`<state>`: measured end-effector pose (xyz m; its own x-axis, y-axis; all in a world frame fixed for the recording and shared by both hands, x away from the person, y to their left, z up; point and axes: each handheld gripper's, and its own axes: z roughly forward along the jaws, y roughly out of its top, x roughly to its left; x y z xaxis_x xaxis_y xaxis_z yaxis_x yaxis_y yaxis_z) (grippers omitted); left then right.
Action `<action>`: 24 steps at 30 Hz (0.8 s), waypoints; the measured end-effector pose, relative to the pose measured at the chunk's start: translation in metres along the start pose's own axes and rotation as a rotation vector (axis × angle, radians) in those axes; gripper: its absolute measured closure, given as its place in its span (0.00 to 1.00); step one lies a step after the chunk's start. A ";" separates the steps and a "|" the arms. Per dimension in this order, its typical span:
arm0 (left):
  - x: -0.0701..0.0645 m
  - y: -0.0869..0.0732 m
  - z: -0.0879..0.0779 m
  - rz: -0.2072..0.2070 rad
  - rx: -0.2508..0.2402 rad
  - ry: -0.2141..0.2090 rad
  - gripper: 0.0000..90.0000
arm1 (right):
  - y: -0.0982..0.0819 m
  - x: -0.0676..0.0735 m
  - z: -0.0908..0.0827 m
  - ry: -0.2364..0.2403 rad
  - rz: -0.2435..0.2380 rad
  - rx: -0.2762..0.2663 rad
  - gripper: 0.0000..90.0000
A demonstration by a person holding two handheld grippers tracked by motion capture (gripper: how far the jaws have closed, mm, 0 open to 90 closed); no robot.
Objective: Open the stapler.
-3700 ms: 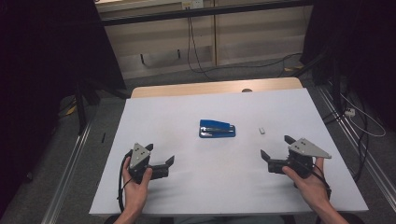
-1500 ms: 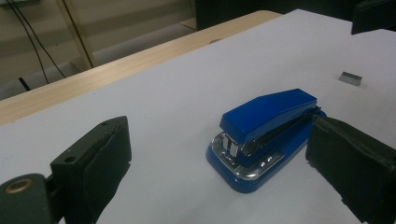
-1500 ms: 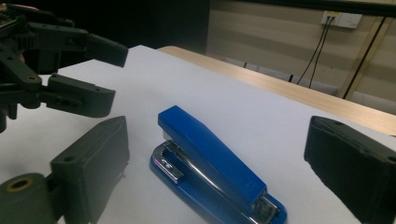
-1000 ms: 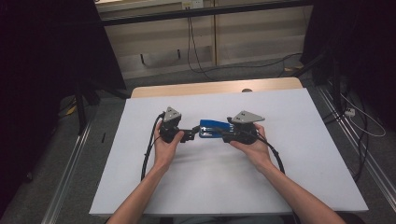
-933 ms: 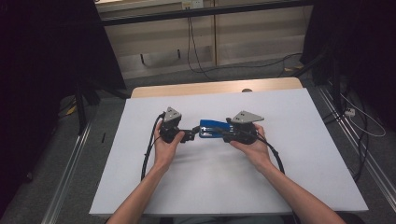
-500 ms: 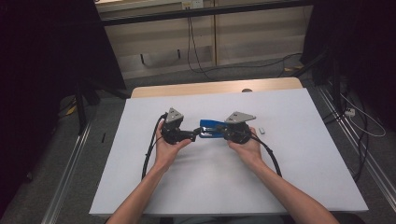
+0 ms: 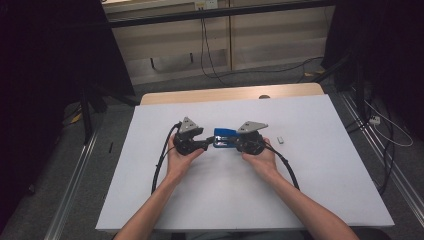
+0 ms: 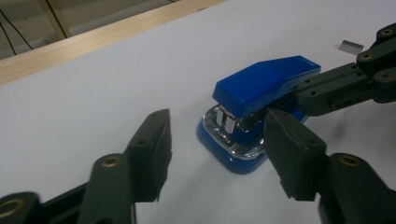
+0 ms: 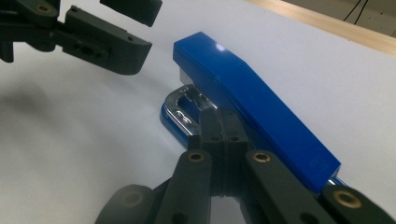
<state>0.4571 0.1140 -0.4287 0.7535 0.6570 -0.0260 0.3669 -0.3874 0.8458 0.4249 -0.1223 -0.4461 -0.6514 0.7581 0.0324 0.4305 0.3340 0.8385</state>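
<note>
Left gripper (image 8: 212, 151) stands half-wide at the stapler's (image 8: 261, 100) front end; its jaws have just been closing, yet both pads are clear of the blue body and the chrome nose sits in the gap between them without contact. In the high view this gripper (image 7: 204, 145) meets the stapler (image 7: 226, 138) from the left, near the middle of the white surface (image 7: 320, 200).

Right gripper (image 9: 219, 126) comes in from the other side with its jaws pressed flat together. The tips lie along the stapler's (image 9: 252, 93) flank, down by the chrome tray below the blue top arm; whether they pinch a thin part there or only rest against it I cannot tell.

My worry is the left jaws nipping only the rounded nose: the smooth plastic could squirt out or the stapler could swivel on the slick sheet. If the closed right tips push sideways, the body may slide before the left one bites. Squeezing top against base could also fire a staple or spring the top arm up.

Further right, a small grey piece (image 7: 280, 140) lies alone; a skidding stapler might knock it.

No container is on the surface.
</note>
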 end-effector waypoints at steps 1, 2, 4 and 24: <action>0.000 -0.001 0.000 -0.007 0.008 -0.001 0.54 | 0.000 0.000 0.001 0.004 0.000 0.003 1.00; 0.001 -0.001 0.001 -0.017 0.011 -0.003 0.54 | 0.000 0.000 0.001 0.004 0.000 0.003 1.00; 0.002 -0.003 0.001 -0.039 0.020 -0.004 0.64 | -0.001 0.001 0.002 0.008 0.001 0.009 1.00; 0.004 -0.004 0.017 -0.033 0.093 -0.003 1.00 | -0.002 0.000 0.014 -0.005 -0.014 0.059 1.00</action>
<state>0.4679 0.1072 -0.4413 0.7417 0.6684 -0.0552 0.4406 -0.4236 0.7914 0.4327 -0.1152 -0.4557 -0.6548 0.7556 0.0176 0.4572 0.3773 0.8054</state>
